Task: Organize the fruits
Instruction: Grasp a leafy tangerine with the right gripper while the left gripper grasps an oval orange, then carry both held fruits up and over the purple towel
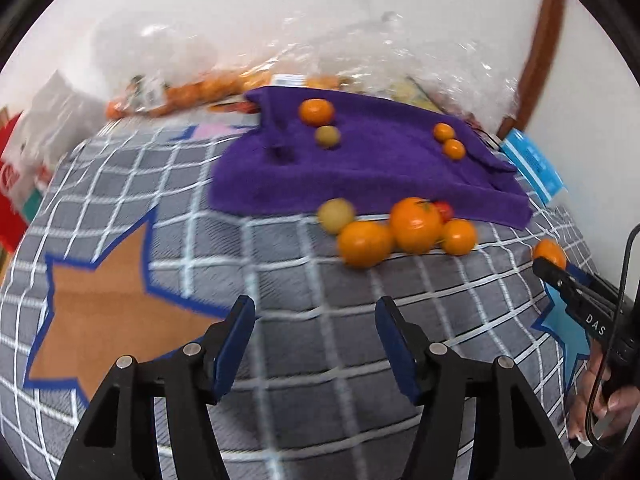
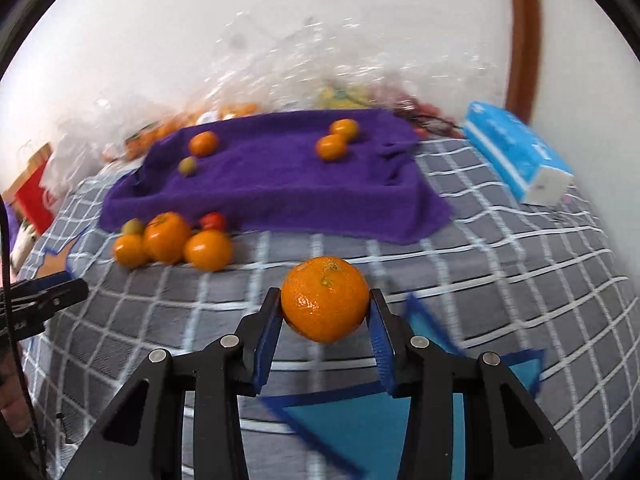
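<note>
My right gripper (image 2: 325, 304) is shut on an orange mandarin (image 2: 325, 299), held above the checked cloth; it also shows in the left wrist view (image 1: 549, 254) at the right edge. My left gripper (image 1: 316, 312) is open and empty above the cloth. A purple towel (image 1: 372, 168) (image 2: 272, 184) holds two mandarins (image 2: 336, 140) on its right and one mandarin (image 2: 203, 143) with a green fruit (image 2: 187, 166) on its left. A cluster of mandarins (image 1: 408, 228) (image 2: 172, 244), a green fruit and a small red one lies at the towel's near edge.
Clear plastic bags of fruit (image 1: 208, 88) lie along the wall behind the towel. A blue tissue pack (image 2: 516, 156) sits at the right. A red and white bag (image 1: 16, 184) stands at the left. The checked cloth (image 1: 320, 360) has star patches.
</note>
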